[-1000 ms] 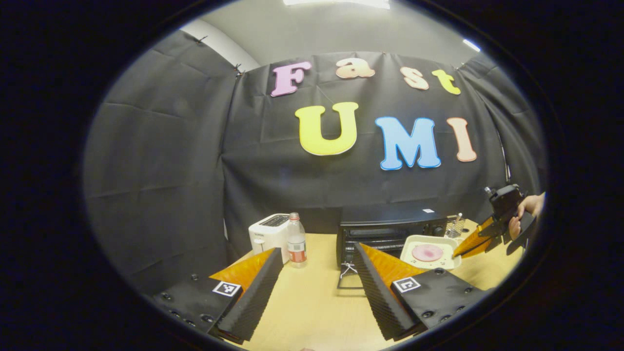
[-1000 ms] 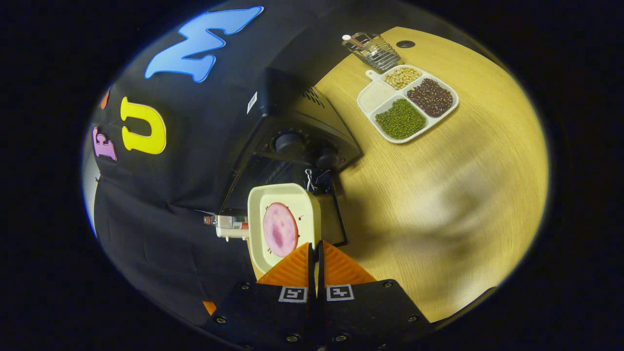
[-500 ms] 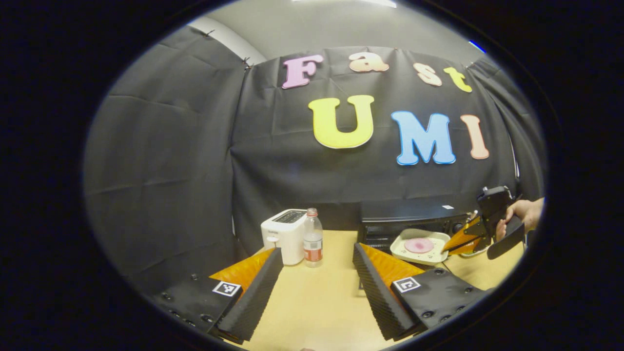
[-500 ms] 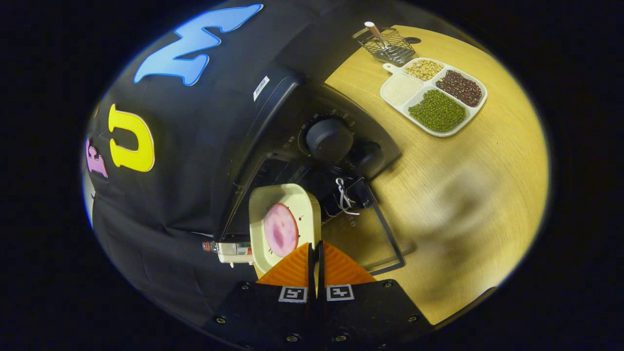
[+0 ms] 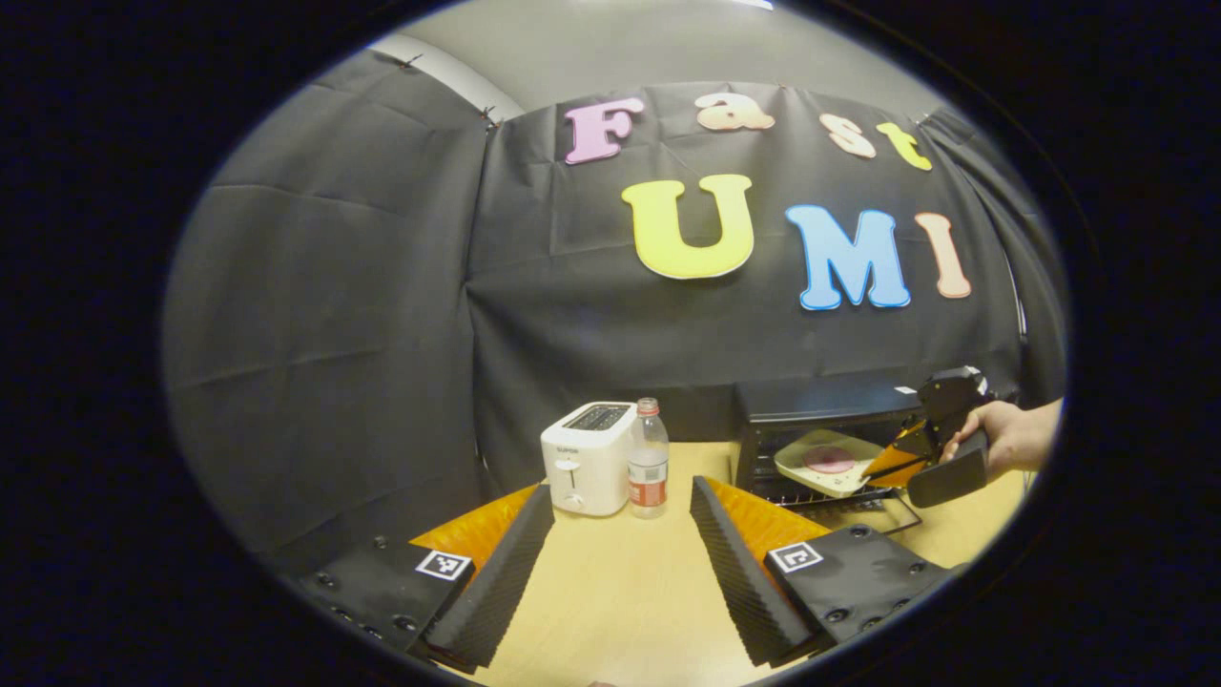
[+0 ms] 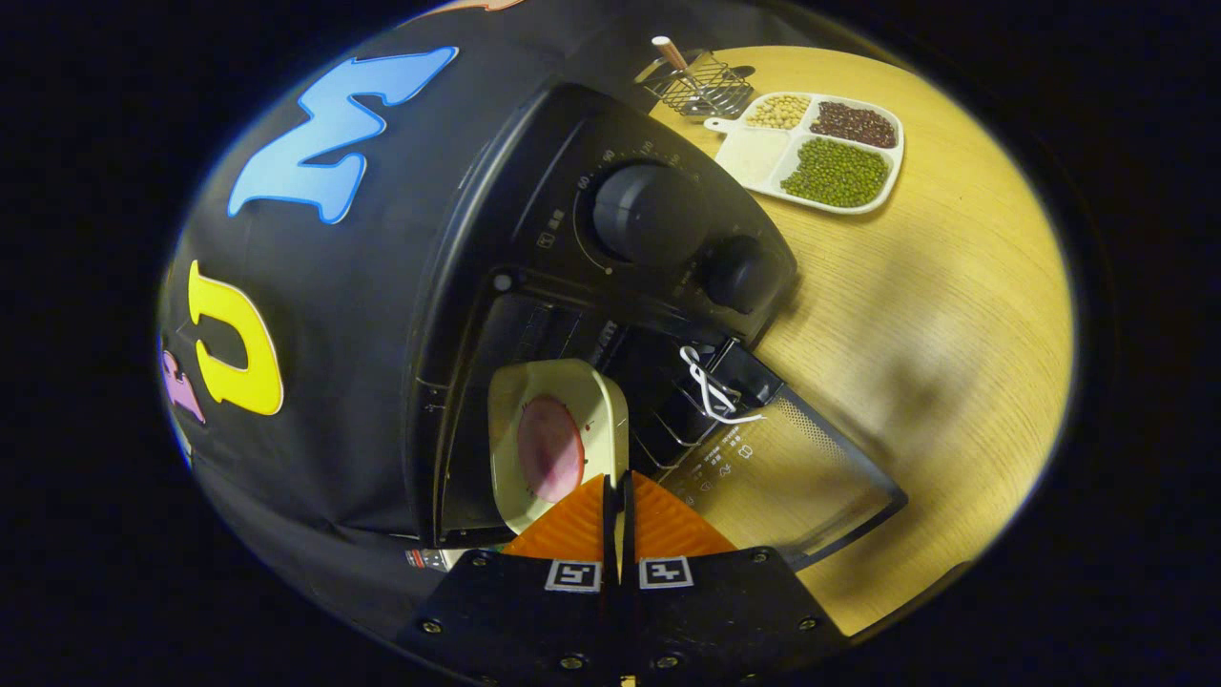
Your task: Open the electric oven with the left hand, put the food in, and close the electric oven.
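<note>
The black electric oven (image 6: 534, 219) stands with its glass door (image 6: 801, 477) folded down onto the table. My right gripper (image 6: 617, 479) is shut on the near rim of a cream plate (image 6: 572, 391) that carries a round pink slice of food (image 6: 550, 448). The plate hangs in the oven's opening, over the wire rack. In the left gripper view, the oven (image 5: 811, 405) is at the right with the plate (image 5: 825, 461) at its mouth, held by the right gripper (image 5: 882, 466) and a hand (image 5: 1011, 434). My left gripper (image 5: 620, 563) is open over the table, holding nothing.
A white toaster (image 5: 587, 458) and a clear bottle (image 5: 649, 458) stand left of the oven. Two knobs (image 6: 649, 215) sit on the oven's panel. A divided tray of beans (image 6: 820, 153) and a wire basket (image 6: 696, 81) lie beyond the oven on the wooden table (image 6: 954, 315).
The right gripper has carried the plate forward from in front of the oven into its open mouth. The left gripper has swung left, staying open.
</note>
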{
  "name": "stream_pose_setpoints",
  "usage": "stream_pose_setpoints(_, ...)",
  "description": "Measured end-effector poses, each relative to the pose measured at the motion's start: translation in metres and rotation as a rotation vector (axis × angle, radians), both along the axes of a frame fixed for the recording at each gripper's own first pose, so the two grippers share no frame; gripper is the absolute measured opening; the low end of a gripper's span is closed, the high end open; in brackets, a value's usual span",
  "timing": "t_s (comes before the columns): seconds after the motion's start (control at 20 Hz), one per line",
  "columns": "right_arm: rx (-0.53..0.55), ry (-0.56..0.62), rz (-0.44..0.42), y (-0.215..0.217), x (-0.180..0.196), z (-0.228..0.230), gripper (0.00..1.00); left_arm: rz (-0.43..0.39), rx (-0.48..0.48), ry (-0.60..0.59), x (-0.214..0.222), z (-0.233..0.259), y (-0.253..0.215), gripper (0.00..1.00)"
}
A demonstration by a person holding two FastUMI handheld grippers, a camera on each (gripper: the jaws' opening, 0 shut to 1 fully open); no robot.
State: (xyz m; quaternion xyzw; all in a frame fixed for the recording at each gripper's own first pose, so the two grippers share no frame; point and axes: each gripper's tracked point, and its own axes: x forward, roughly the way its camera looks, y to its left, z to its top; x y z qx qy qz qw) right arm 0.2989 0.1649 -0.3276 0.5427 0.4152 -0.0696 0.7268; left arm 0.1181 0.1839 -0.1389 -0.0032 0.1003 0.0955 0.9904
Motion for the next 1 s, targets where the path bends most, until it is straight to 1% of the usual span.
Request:
stream_pose_setpoints(0.1,0.005,0.006,-0.064,0.001,0.006,-0.004,0.01,0.005,0.002,0.006,-0.002,-0.001,0.005,1.0)
stream_pose_setpoints(0.2,0.028,0.006,-0.125,0.005,0.015,-0.003,0.01,0.008,0.005,0.016,-0.005,-0.004,0.008,1.0)
stream_pose_setpoints(0.25,0.04,0.007,-0.149,0.008,0.018,-0.003,0.01,0.007,0.007,0.019,-0.005,-0.004,0.009,0.97)
stream_pose_setpoints(0.45,0.055,0.013,-0.231,0.016,0.027,-0.003,0.01,0.008,0.016,0.026,-0.008,-0.006,0.011,0.97)
stream_pose_setpoints(0.55,0.063,0.007,-0.26,0.017,0.03,-0.004,0.01,0.008,0.012,0.027,-0.008,-0.007,0.01,0.97)
stream_pose_setpoints(0.65,0.085,-0.01,-0.261,0.018,0.03,0.0,0.05,0.005,0.013,0.026,-0.009,-0.004,0.007,0.98)
stream_pose_setpoints(0.7,0.095,-0.023,-0.259,0.019,0.031,0.004,0.12,0.001,0.013,0.024,-0.009,-0.004,0.006,1.0)
stream_pose_setpoints(0.75,0.108,-0.038,-0.253,0.02,0.031,0.009,0.17,-0.003,0.013,0.023,-0.009,-0.004,0.003,0.98)
stream_pose_setpoints(0.8,0.112,-0.048,-0.246,0.022,0.029,0.012,0.39,-0.007,0.012,0.022,-0.008,-0.004,0.002,0.97)
stream_pose_setpoints(0.85,0.115,-0.06,-0.234,0.021,0.027,0.015,0.52,-0.012,0.009,0.02,-0.008,-0.004,-0.002,1.0)
stream_pose_setpoints(0.9,0.115,-0.06,-0.217,0.024,0.021,0.017,0.69,-0.018,0.005,0.018,-0.008,-0.003,-0.006,1.0)
stream_pose_setpoints(0.95,0.121,-0.068,-0.203,0.022,0.015,0.021,0.8,-0.024,0.003,0.014,-0.006,-0.001,-0.009,1.0)
stream_pose_setpoints(1.0,0.13,-0.076,-0.191,0.02,0.01,0.026,0.91,-0.033,0.002,0.007,-0.005,0.003,-0.014,0.95)
